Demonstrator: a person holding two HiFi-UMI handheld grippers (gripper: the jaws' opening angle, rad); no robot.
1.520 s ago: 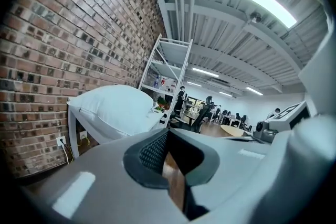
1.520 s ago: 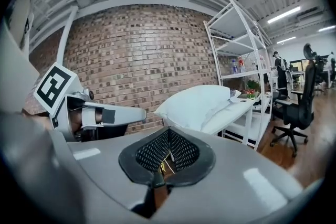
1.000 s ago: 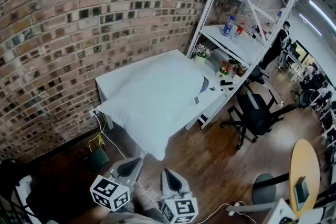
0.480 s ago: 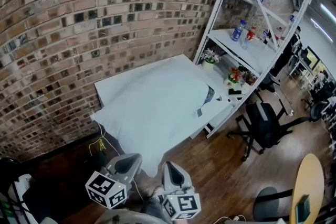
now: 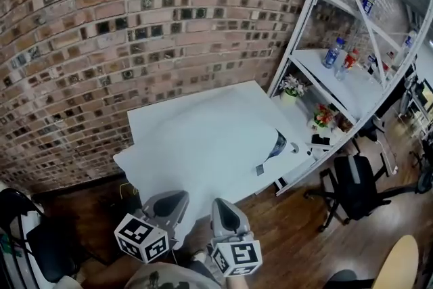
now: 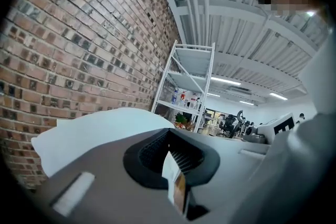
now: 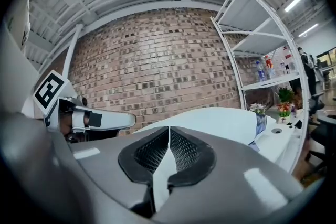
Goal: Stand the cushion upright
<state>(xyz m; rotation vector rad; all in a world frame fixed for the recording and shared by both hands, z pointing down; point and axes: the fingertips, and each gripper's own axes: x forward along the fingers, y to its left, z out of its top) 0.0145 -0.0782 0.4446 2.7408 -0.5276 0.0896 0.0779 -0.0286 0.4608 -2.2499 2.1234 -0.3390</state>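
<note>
The left gripper (image 5: 172,199) and right gripper (image 5: 225,208), both with jaws pressed together and empty, have drawn nearer the cushion (image 5: 203,145). Soft, white and rectangular, it lies flat on the smooth white table (image 5: 302,122).

A: Setting?
B: Open-plan office, loft type. Red-brown brick wall (image 5: 135,24), tall white metal shelf rack (image 5: 316,7), black swivel office chair (image 5: 356,181), brown wood-plank floor (image 5: 291,233).
A: Ceiling?
B: Long white strip lights (image 6: 223,80).

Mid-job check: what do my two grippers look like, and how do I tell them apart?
They look nearly identical. The left gripper and the right gripper both have smooth, rounded grey jaws lined with black ribbed pads. Each carries a white cube printed with black square markers, and only the marker patterns differ.
</note>
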